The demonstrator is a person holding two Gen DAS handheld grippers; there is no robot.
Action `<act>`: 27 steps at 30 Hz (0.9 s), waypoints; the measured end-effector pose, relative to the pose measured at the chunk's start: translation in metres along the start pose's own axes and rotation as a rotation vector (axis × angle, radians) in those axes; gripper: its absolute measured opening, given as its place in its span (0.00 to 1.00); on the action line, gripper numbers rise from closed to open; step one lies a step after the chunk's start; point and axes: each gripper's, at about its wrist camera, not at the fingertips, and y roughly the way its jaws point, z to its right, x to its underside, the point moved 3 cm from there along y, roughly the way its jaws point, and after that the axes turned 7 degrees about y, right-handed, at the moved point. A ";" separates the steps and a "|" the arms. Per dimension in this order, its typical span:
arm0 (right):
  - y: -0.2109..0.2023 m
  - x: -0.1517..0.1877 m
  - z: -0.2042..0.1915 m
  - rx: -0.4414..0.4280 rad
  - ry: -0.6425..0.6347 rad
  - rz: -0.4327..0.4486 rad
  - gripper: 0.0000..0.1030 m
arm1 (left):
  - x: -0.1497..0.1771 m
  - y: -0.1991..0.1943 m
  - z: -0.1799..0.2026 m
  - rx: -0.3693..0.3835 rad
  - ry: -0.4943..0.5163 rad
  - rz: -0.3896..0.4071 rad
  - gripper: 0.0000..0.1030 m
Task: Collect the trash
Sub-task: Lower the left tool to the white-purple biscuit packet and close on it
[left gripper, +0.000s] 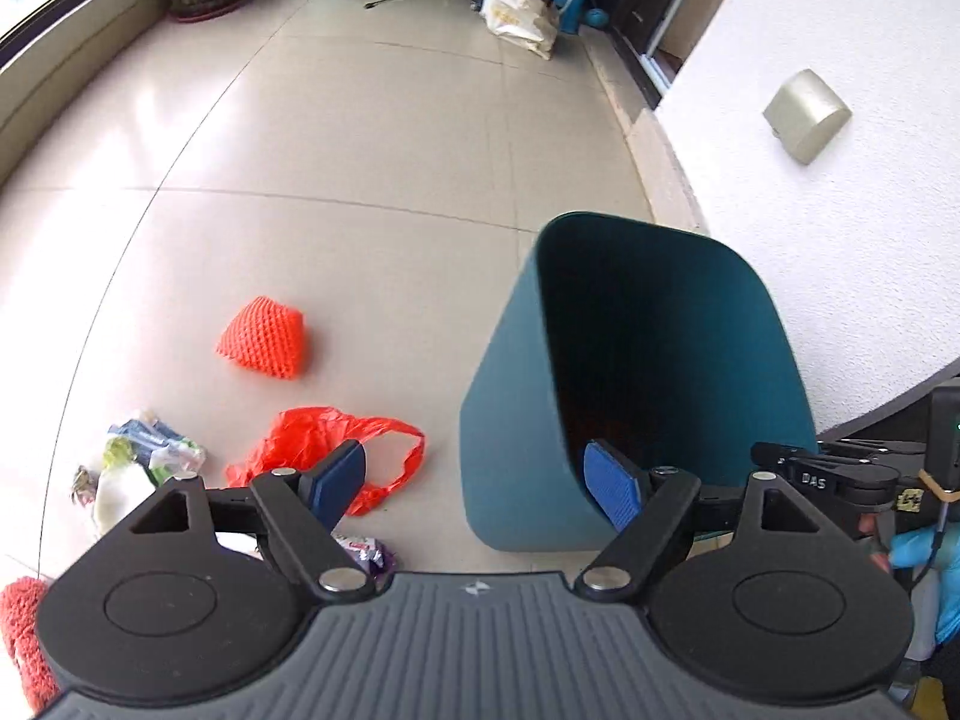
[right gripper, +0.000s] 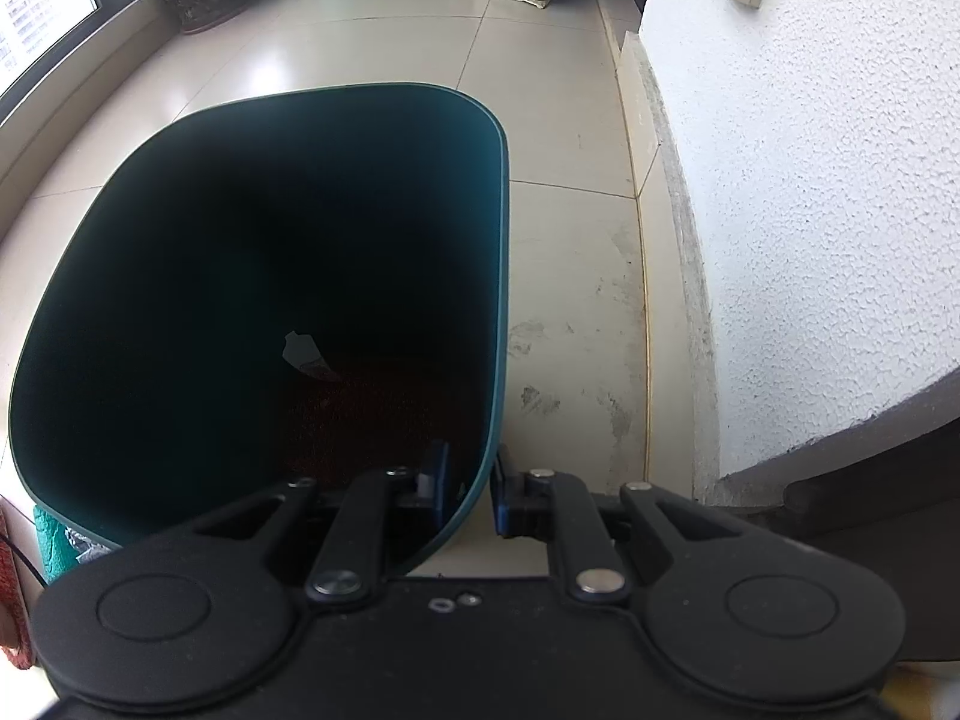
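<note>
Pale tiled floor: orange foam net, red plastic bag, crumpled wrappers, perhaps packaging.

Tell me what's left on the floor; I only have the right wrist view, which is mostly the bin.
Observer: An orange foam net lies on the tiles left of the teal bin.
Operator: Anything nearer to the left gripper?
Observer: A red plastic bag lies crumpled just beyond the left gripper, which is open and holds nothing.
Operator: More beyond that?
Observer: Yes, a small heap of wrappers sits left of the bag.
Operator: Is my right gripper visible from there?
Observer: Yes, the right gripper shows at the bin's right rim.
</note>
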 end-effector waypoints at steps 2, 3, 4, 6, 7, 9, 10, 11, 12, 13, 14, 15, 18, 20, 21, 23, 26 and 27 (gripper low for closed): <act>0.000 -0.001 0.000 0.003 0.004 -0.002 0.14 | 0.013 0.013 -0.026 -0.018 -0.092 -0.056 0.78; 0.000 -0.001 -0.001 0.005 0.004 -0.003 0.14 | 0.020 0.022 -0.035 -0.030 -0.119 -0.075 0.78; 0.001 -0.002 -0.002 0.009 0.002 -0.004 0.14 | 0.031 0.033 -0.045 -0.051 -0.162 -0.102 0.78; 0.001 -0.003 -0.003 0.017 -0.004 -0.003 0.14 | 0.047 0.050 -0.064 -0.059 -0.235 -0.149 0.78; 0.001 -0.003 -0.004 0.019 -0.007 -0.002 0.14 | 0.058 0.060 -0.072 -0.060 -0.283 -0.174 0.78; 0.002 -0.003 -0.004 0.021 -0.005 -0.002 0.14 | 0.072 0.080 -0.083 -0.060 -0.354 -0.211 0.78; 0.002 -0.004 -0.004 0.022 -0.005 -0.002 0.14 | 0.080 0.091 -0.088 -0.057 -0.384 -0.231 0.78; 0.002 -0.004 -0.004 0.021 -0.005 -0.002 0.14 | 0.085 0.100 -0.091 -0.060 -0.407 -0.250 0.78; 0.002 -0.004 -0.004 0.021 -0.004 -0.002 0.14 | 0.092 0.115 -0.096 -0.068 -0.441 -0.278 0.78; 0.003 -0.002 -0.005 0.021 -0.005 -0.003 0.14 | 0.097 0.128 -0.100 -0.073 -0.476 -0.297 0.78; 0.004 -0.002 -0.005 0.021 -0.004 -0.007 0.14 | 0.101 0.137 -0.104 -0.079 -0.502 -0.308 0.78; 0.005 -0.002 -0.005 0.020 -0.001 -0.012 0.14 | 0.104 0.145 -0.109 -0.092 -0.527 -0.318 0.78; 0.006 -0.003 -0.004 0.017 -0.006 -0.016 0.15 | 0.111 0.173 -0.122 -0.116 -0.585 -0.352 0.78; 0.006 -0.004 -0.004 0.015 -0.008 -0.016 0.15 | 0.114 0.187 -0.129 -0.130 -0.613 -0.369 0.78; 0.006 -0.003 -0.003 0.013 -0.010 -0.016 0.15 | 0.115 0.192 -0.131 -0.132 -0.616 -0.377 0.78; 0.006 -0.003 -0.002 0.011 -0.019 -0.016 0.15 | 0.118 0.204 -0.134 -0.147 -0.618 -0.401 0.78; 0.006 -0.003 -0.002 0.014 -0.034 -0.014 0.15 | 0.124 0.218 -0.135 -0.165 -0.624 -0.434 0.78; 0.006 -0.003 -0.001 0.014 -0.035 -0.013 0.15 | 0.125 0.220 -0.135 -0.173 -0.623 -0.438 0.78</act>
